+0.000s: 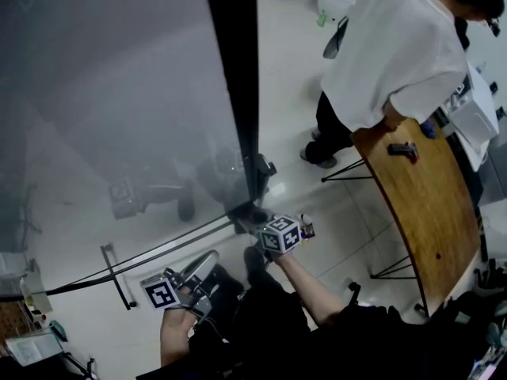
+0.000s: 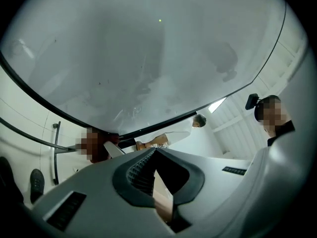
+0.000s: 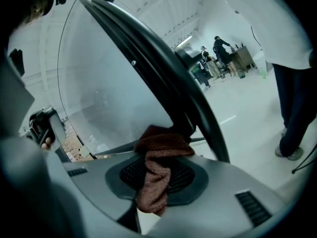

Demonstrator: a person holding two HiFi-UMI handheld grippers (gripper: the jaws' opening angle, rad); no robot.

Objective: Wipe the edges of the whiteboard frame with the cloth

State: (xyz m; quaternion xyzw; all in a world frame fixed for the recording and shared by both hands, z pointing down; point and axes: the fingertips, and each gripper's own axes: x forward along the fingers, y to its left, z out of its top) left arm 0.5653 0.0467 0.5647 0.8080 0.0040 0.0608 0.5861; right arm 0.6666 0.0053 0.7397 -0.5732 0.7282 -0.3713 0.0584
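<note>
The right gripper (image 3: pixel 159 178) is pinching a brown cloth (image 3: pixel 161 145) at the whiteboard frame (image 3: pixel 195 103)'s lower corner (wiping seems under way, finished share unclear), while the left gripper (image 2: pixel 154 155) is hovering closed and empty.

Nubby brown cloth (image 3: pixel 161 145) in the matt grey plastic right gripper (image 3: pixel 154 180); just ahead, glossy whiteboard (image 3: pixel 109 98), smooth black frame (image 3: pixel 163 68).

Whiteboard (image 1: pixel 119 93): cut by the head view's top and left edges. Cloth (image 3: pixel 156 177): covers the lower corner of the frame (image 3: pixel 195 110), its tail lost between the jaws of the right hand-held gripper (image 3: pixel 158 156). Distant people (image 3: pixel 218 48): too small to tell.
</note>
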